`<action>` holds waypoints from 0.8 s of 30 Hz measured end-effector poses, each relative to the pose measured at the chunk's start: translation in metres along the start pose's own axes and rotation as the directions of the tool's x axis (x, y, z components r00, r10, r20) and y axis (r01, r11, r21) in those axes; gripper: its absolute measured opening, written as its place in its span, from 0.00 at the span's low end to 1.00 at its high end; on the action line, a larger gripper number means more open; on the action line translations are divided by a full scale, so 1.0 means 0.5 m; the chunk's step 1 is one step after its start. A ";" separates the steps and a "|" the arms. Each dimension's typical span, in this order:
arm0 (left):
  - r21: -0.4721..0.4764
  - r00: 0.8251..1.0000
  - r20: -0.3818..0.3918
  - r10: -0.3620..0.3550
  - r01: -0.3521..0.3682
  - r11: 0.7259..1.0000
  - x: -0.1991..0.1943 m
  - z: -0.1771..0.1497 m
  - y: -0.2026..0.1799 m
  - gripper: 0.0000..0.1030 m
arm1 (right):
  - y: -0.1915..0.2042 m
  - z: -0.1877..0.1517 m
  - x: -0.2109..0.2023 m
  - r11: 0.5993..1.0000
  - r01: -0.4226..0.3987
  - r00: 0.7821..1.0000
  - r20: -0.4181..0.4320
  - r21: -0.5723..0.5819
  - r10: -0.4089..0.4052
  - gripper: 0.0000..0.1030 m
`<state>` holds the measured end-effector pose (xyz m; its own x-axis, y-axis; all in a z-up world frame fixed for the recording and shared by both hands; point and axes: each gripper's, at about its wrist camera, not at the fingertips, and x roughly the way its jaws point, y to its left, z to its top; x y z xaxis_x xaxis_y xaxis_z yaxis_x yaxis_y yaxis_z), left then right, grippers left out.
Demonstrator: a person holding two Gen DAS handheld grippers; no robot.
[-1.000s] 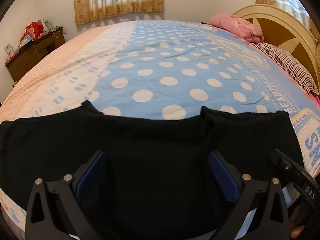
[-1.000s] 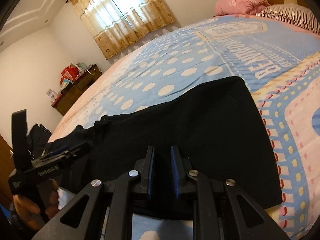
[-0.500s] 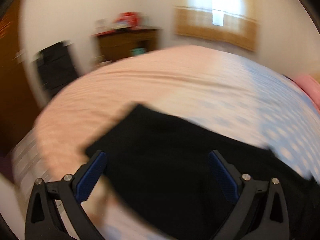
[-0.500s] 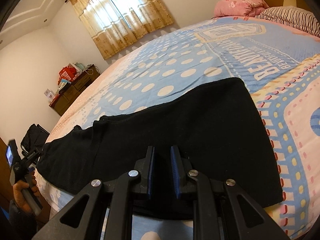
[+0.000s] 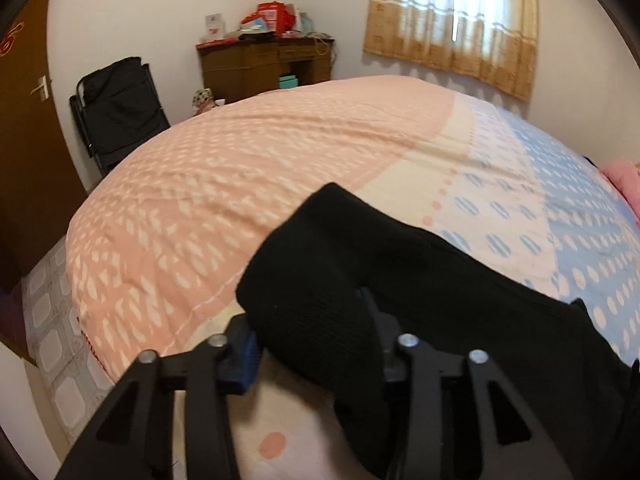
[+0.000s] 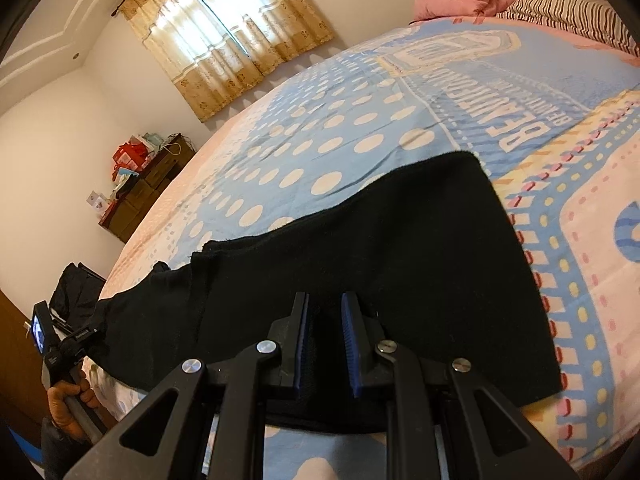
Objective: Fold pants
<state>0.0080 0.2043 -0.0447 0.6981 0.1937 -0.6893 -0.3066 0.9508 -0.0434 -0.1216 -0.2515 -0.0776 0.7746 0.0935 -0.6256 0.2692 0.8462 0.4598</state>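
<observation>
The left gripper (image 5: 308,332) points down at a slant, its jaws having just been closing, and now clamps a bunched fold of black cloth between its 2 fingers. The right gripper (image 6: 326,340) also tilts downward, its 2 blue pads (image 6: 349,334) standing narrowly apart with black cloth pinched between them. At far left, a hand (image 6: 66,404) grips the left gripper's handle.

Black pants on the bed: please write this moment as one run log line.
left gripper: just closed on end of black pants | right gripper: shut on near edge | pants lie flat on bed, unfolded
</observation>
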 end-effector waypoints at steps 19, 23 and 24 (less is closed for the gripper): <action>0.346 0.941 0.201 -0.273 0.193 0.918 -0.264 0.011 -0.289 0.32 | -0.069 0.034 -0.112 0.997 0.036 0.990 0.134 0.062 -0.044 0.18; 0.478 0.884 0.161 -0.440 0.320 0.818 -0.327 -0.052 -0.393 0.32 | -0.105 0.054 -0.162 0.991 0.077 0.976 0.195 0.106 -0.097 0.18; 0.505 0.869 0.147 -0.472 0.344 0.791 -0.342 -0.071 -0.413 0.32 | -0.112 0.058 -0.173 0.990 0.094 0.972 0.206 0.108 -0.115 0.18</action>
<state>-0.0709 -0.0337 0.0567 0.8468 -0.2445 -0.4723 0.3243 0.9413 0.0942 -0.1869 -0.3222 -0.0311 0.8397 -0.1147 -0.5309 0.4012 0.7898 0.4640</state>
